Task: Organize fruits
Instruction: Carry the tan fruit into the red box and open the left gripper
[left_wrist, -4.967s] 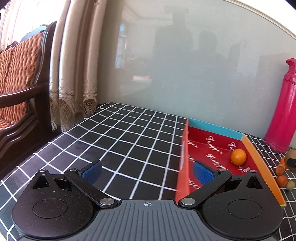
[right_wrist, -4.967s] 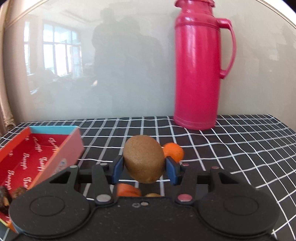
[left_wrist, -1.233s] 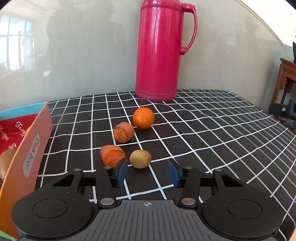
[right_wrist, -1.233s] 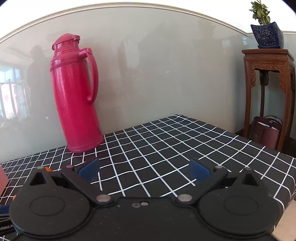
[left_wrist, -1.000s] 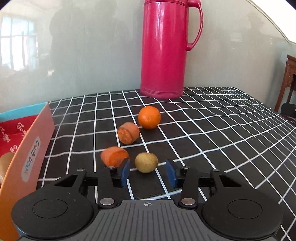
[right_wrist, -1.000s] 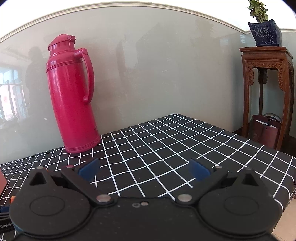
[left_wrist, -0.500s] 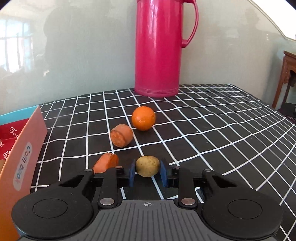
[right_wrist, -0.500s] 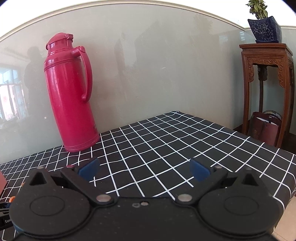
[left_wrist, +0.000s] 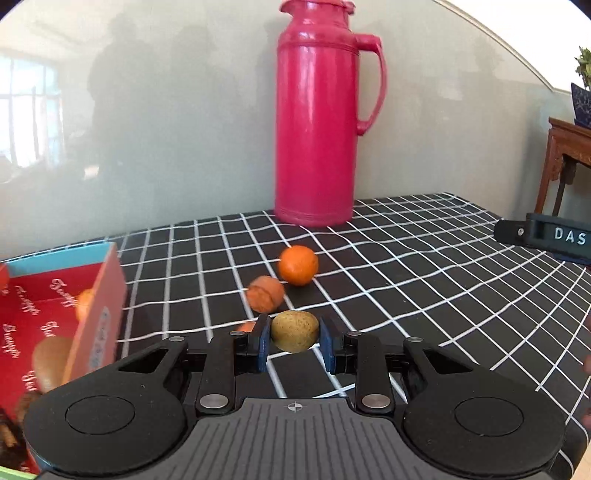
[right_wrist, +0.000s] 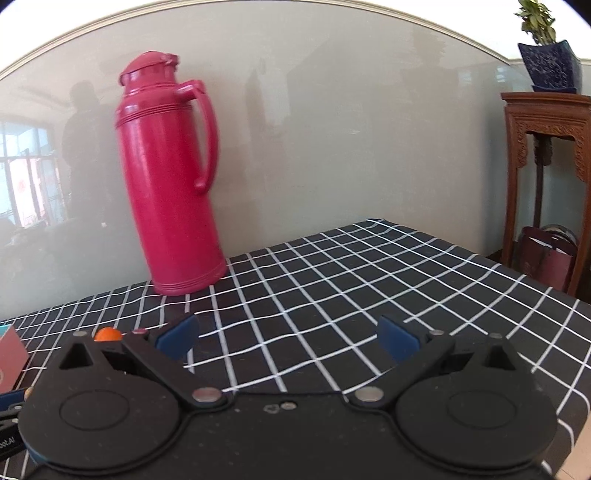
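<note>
- Lifted off the cloth since a second ago: the small yellow-brown fruit (left_wrist: 294, 331) now sits clamped between the blue pads (left_wrist: 263, 345) of our left tongs (left_wrist: 294, 345), raised a little above the checked worktop (left_wrist: 406, 280).
- A second back those pads stood apart either side of it; they have closed onto it, so the pick looks made.
- Left on the worktop: an orange (left_wrist: 297, 265) and a reddish fruit (left_wrist: 265, 292) just beside it, with another reddish piece (left_wrist: 246, 326) half hidden behind the left pad.
- Red box (left_wrist: 96, 295) stands at left with fruit already inside; we judge the carry goes there next.
- Our right tongs (right_wrist: 288, 338) are spread wide and empty, well to the right, facing the pink flask (right_wrist: 170, 184).
</note>
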